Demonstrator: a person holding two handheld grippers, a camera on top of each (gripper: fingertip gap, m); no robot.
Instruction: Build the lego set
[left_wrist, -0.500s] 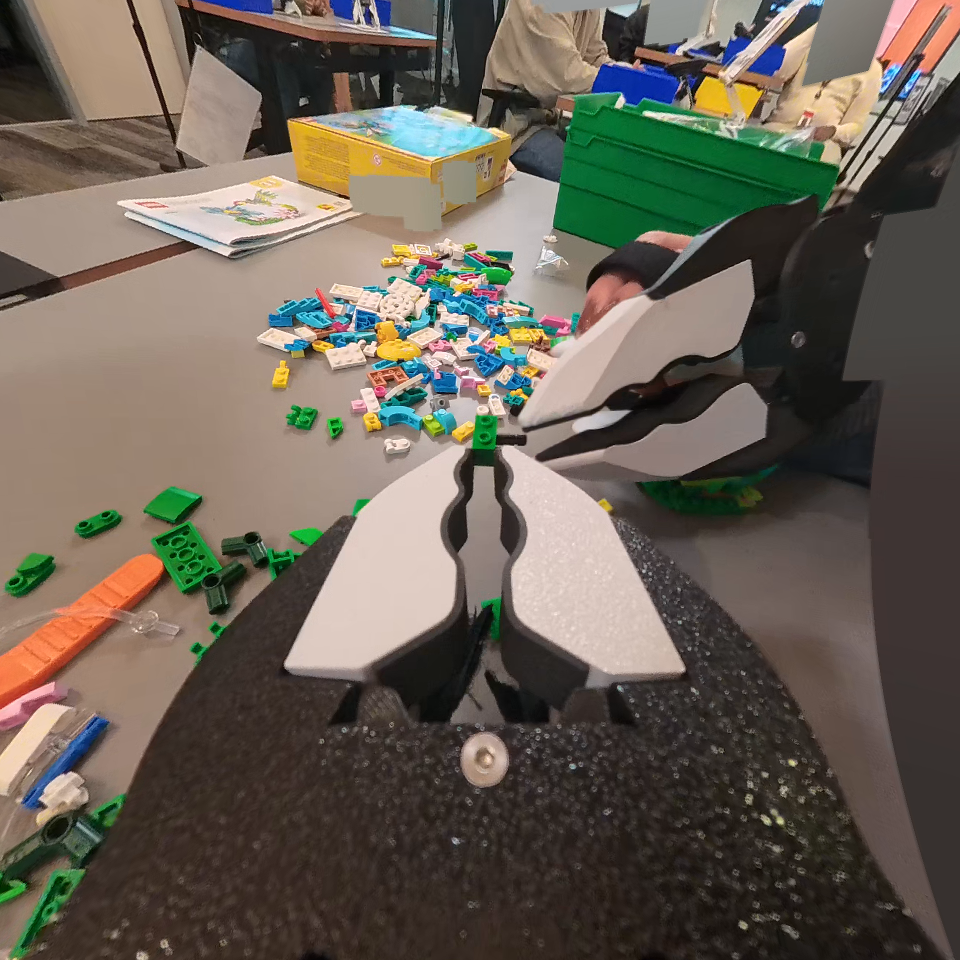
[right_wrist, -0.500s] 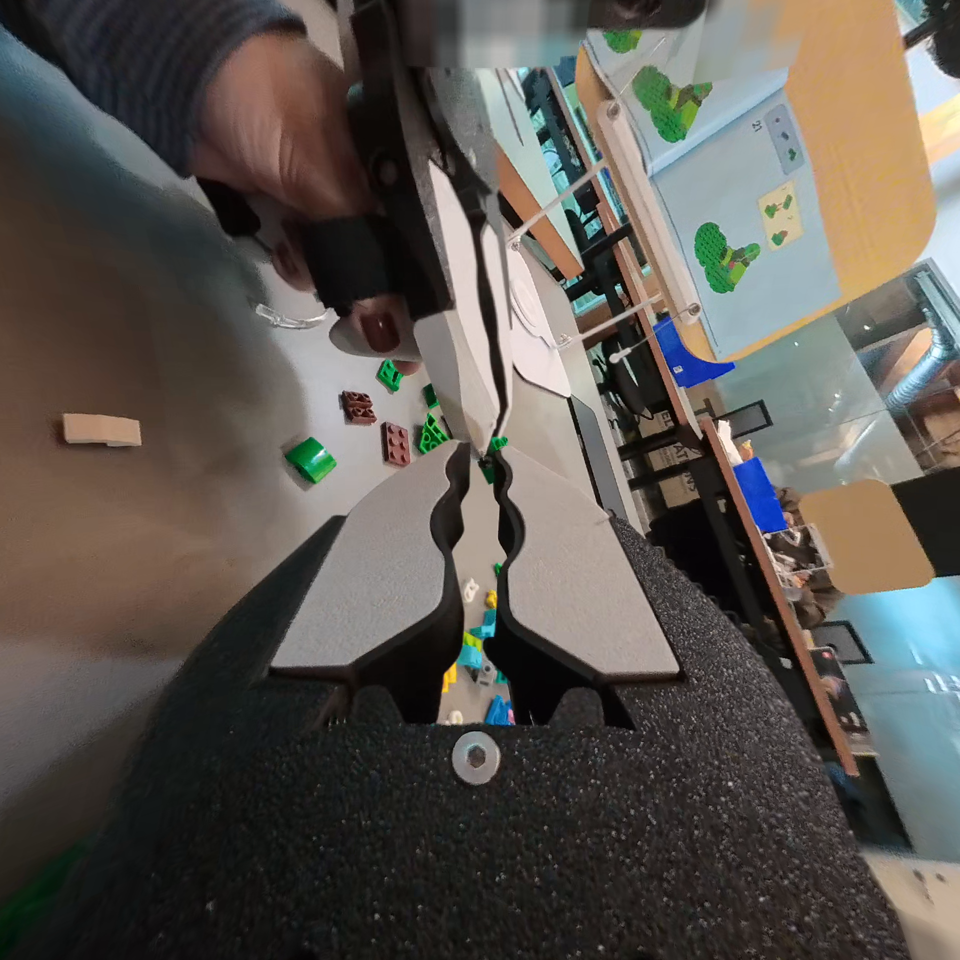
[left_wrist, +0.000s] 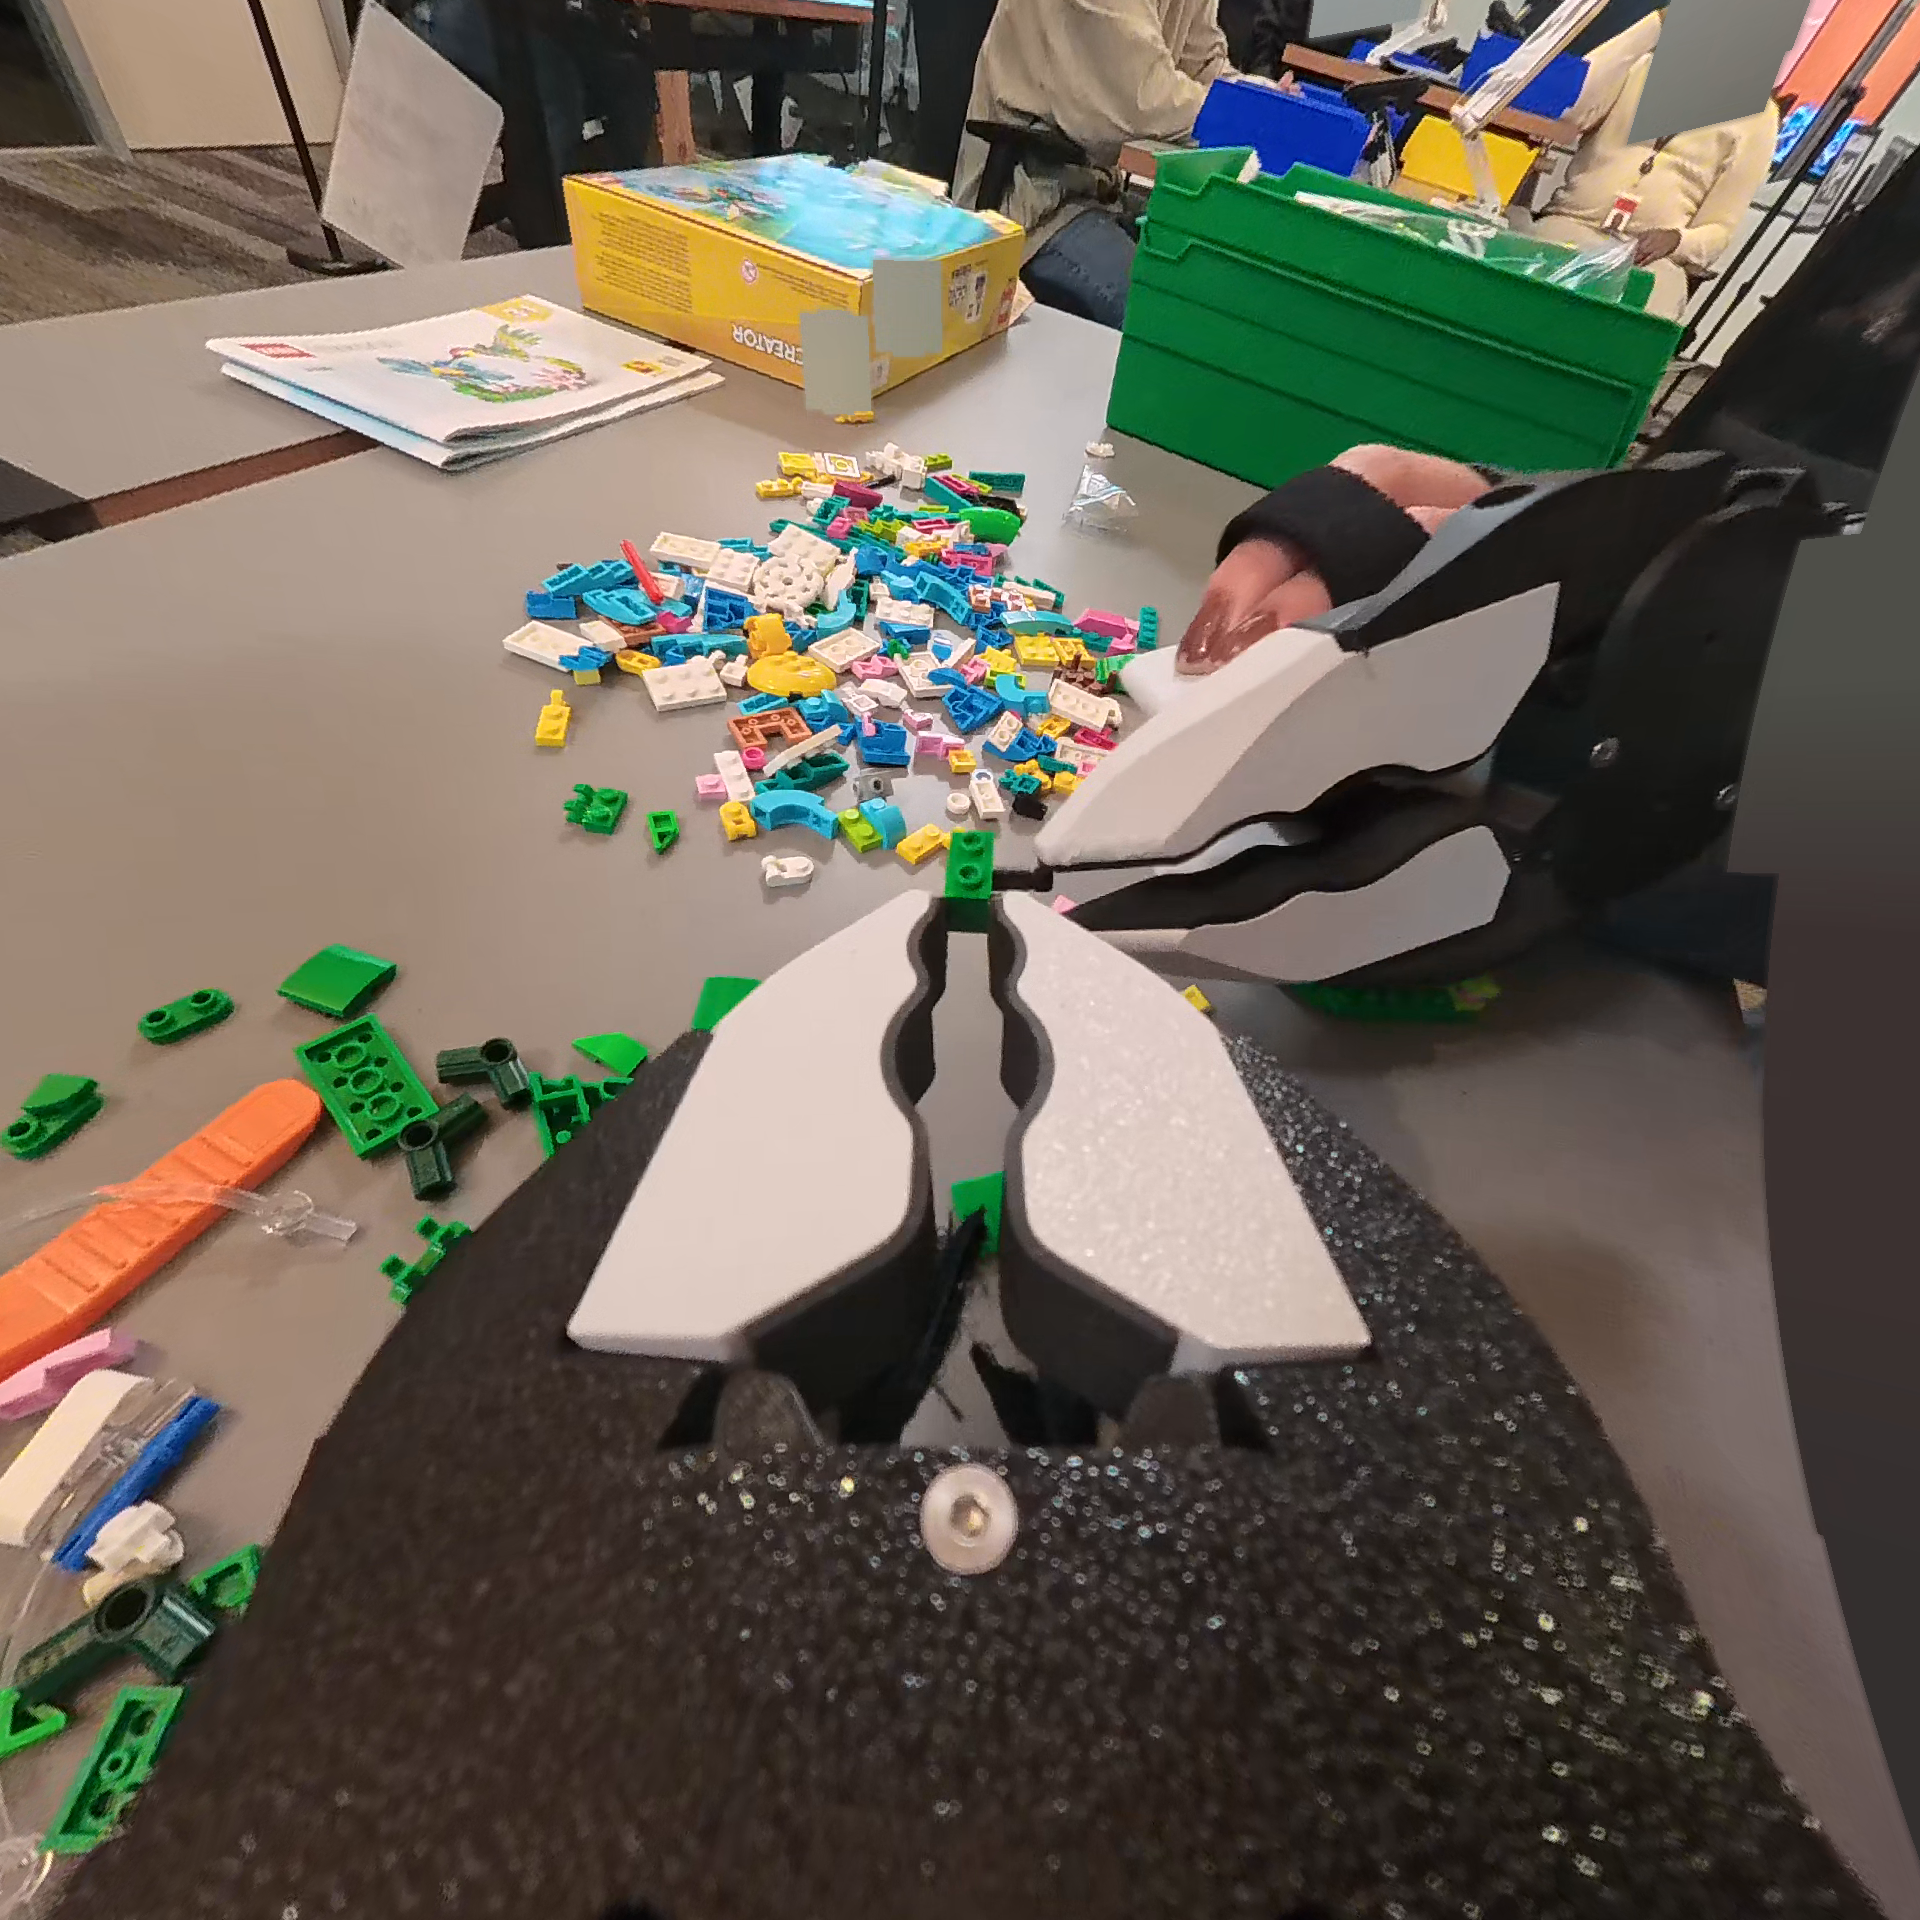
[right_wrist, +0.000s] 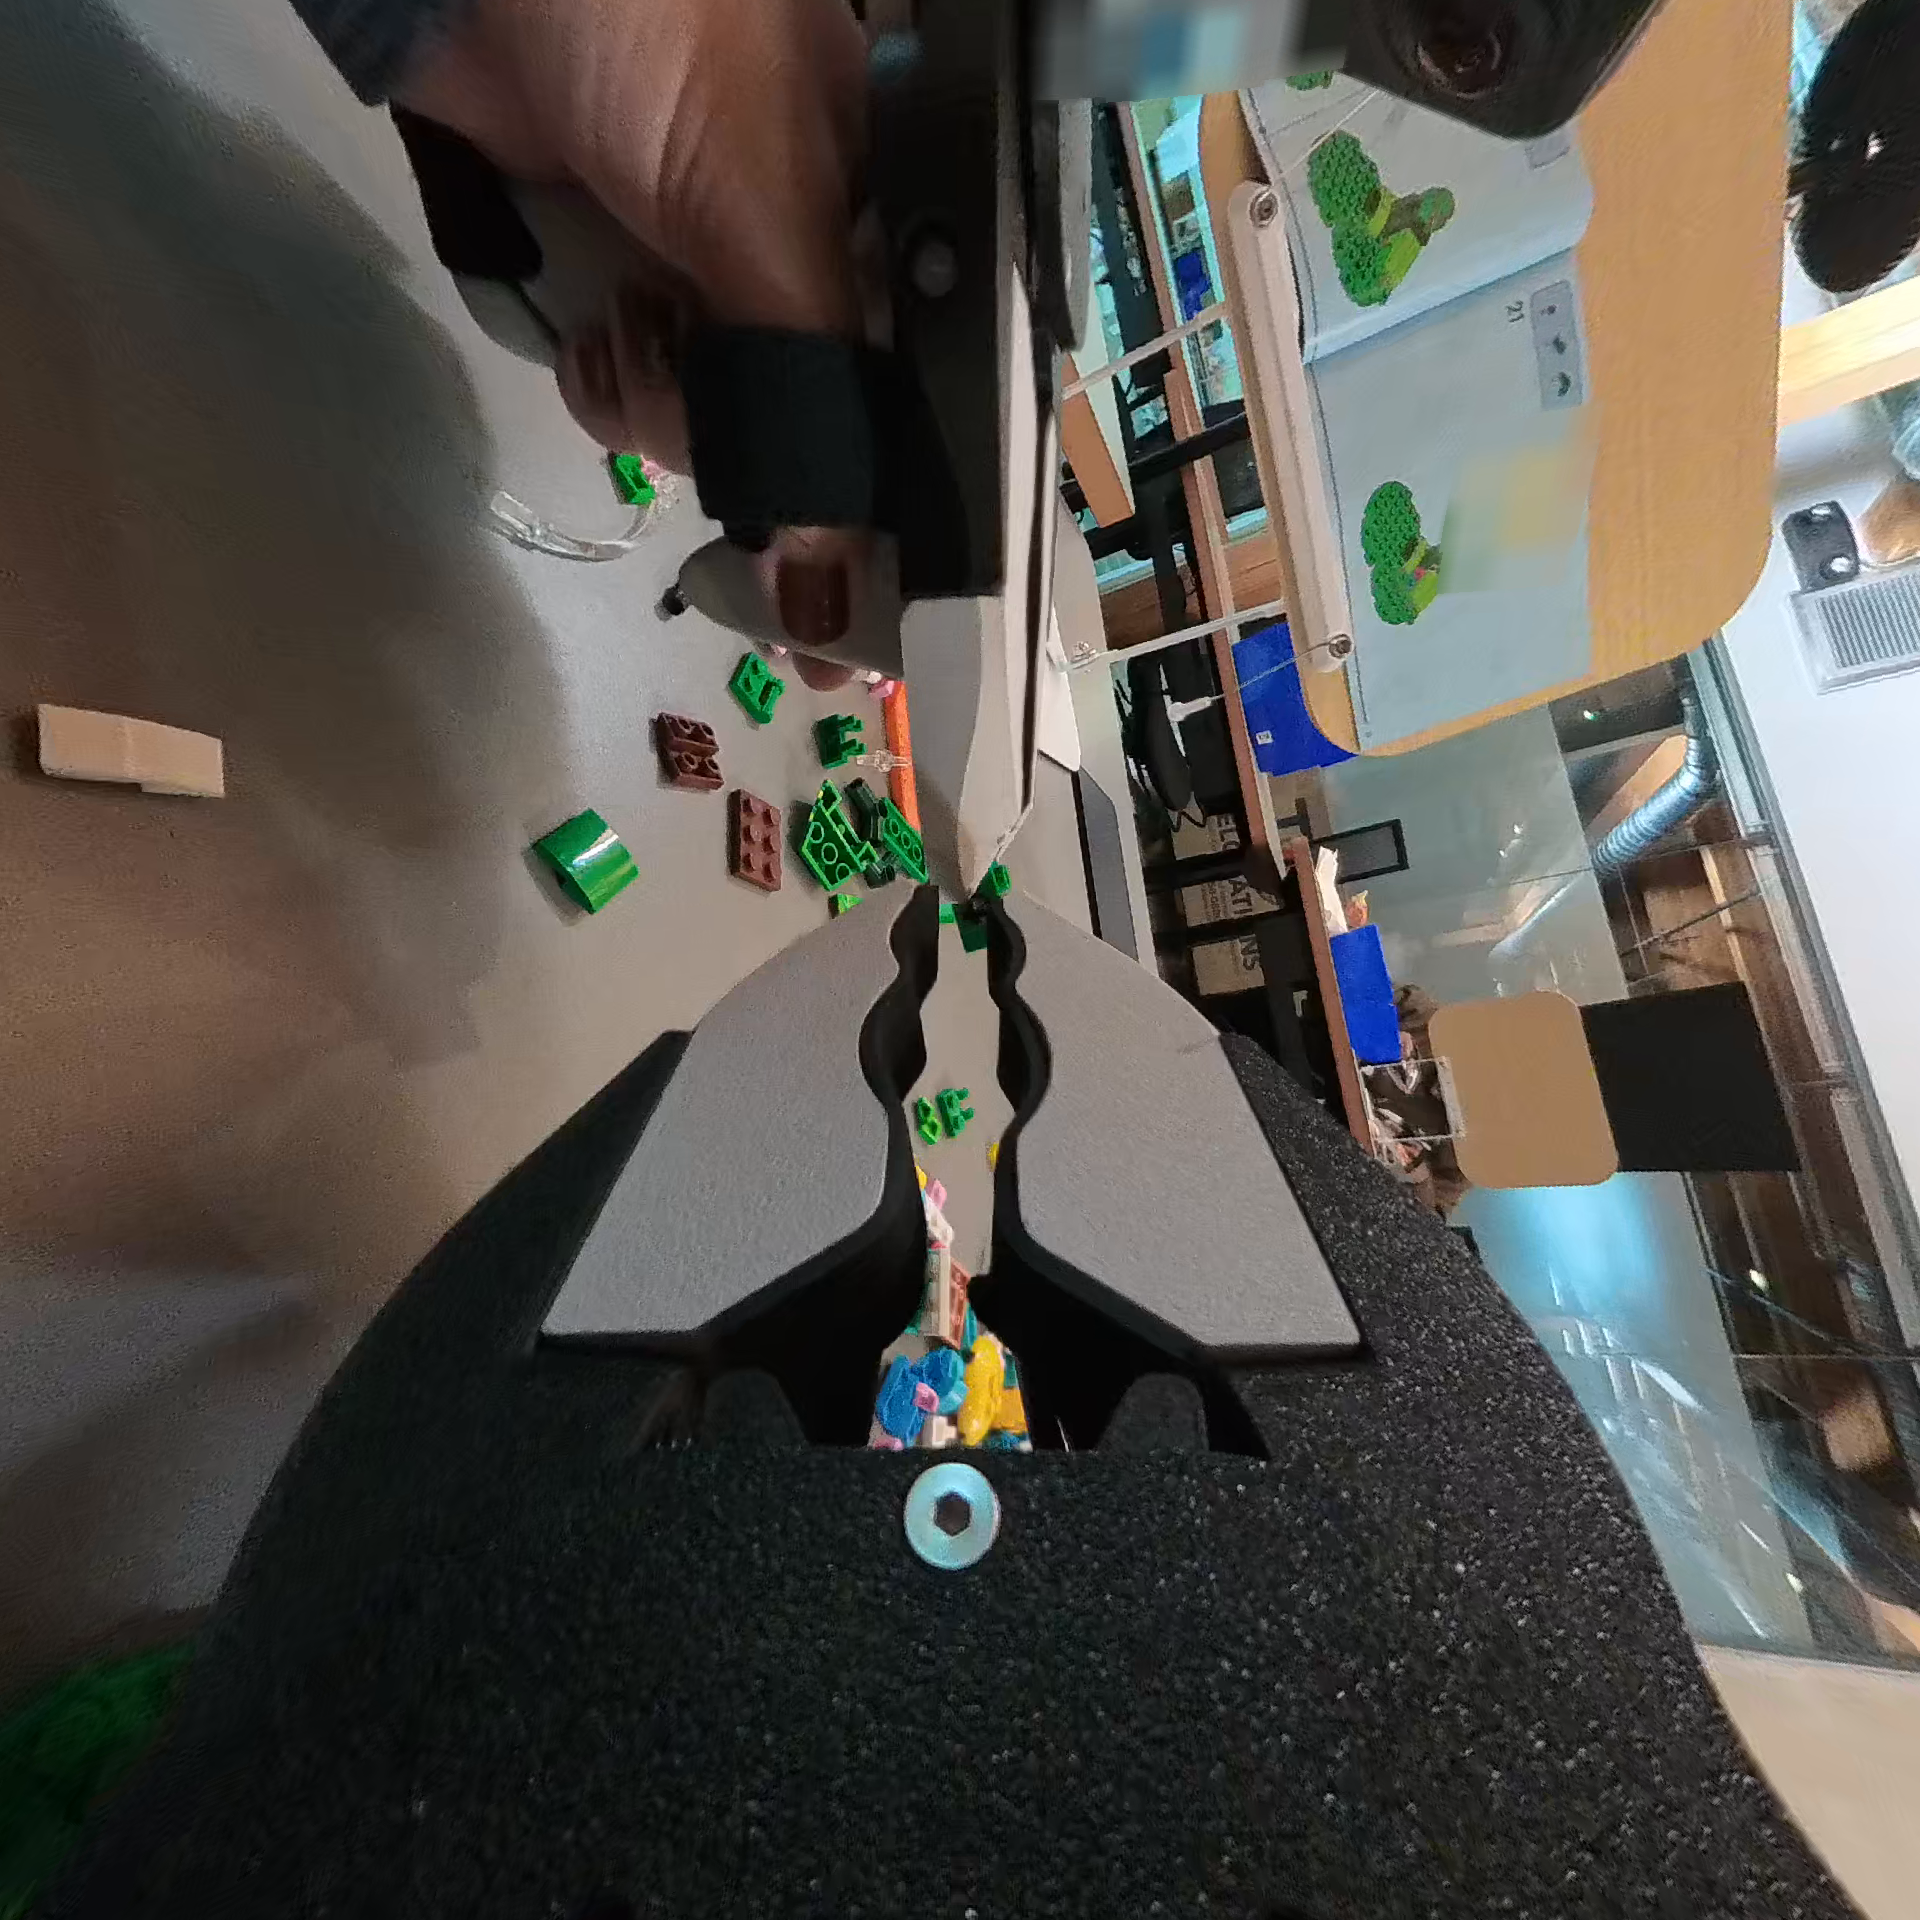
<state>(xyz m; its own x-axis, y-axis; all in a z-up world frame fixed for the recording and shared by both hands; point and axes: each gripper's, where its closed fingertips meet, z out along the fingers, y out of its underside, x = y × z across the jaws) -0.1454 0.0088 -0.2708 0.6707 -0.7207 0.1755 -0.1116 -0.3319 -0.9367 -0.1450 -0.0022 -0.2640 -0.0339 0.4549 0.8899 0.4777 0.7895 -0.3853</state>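
Slippage is the main risk: at frame centre the left gripper (left_wrist: 968, 902) is pinching a small green brick (left_wrist: 971, 871) by its lower end, while the right gripper (left_wrist: 1049, 891), entering from the right, is clamping a thin black pin (left_wrist: 1018, 879) against the brick's side. Misaligned pushing is likely twisting either part loose into the loose pieces (left_wrist: 831, 665) above.

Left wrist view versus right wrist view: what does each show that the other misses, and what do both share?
Only the left wrist view shows the yellow cardboard set box, the stapled instruction booklets and the stacked green plastic bins.

Only the right wrist view shows two brown studded plates and an open instruction page on a clear stand.

Both show the left gripper shut on a small green brick, the right gripper meeting it tip to tip, and the grey table.
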